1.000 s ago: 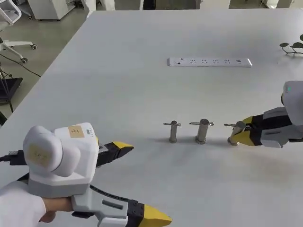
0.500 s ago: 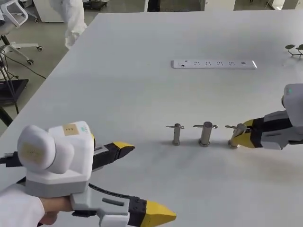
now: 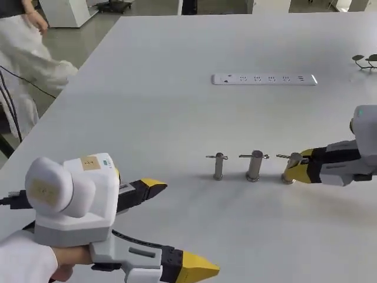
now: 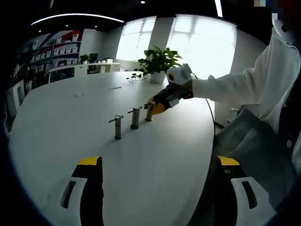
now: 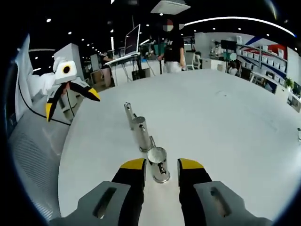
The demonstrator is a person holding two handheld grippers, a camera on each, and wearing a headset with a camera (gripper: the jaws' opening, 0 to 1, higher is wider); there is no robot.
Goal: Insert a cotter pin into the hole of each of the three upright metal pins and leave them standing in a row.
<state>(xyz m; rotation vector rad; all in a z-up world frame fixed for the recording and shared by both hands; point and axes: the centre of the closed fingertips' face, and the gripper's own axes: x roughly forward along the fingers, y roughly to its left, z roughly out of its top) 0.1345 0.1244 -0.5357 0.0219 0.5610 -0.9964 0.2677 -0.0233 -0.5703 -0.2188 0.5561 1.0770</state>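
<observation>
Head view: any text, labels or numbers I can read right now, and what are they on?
None legible.
Tan sticker on the left gripper: marks too small to read.
Power strip: no readable markings.

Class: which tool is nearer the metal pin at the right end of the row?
Right. The right tool straddles that pin; the left tool hangs open, far to its left.

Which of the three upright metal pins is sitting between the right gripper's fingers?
The end pin, rightmost in the head view: the right gripper has its fingers either side of it, while the middle pin and left pin stand free.
</observation>
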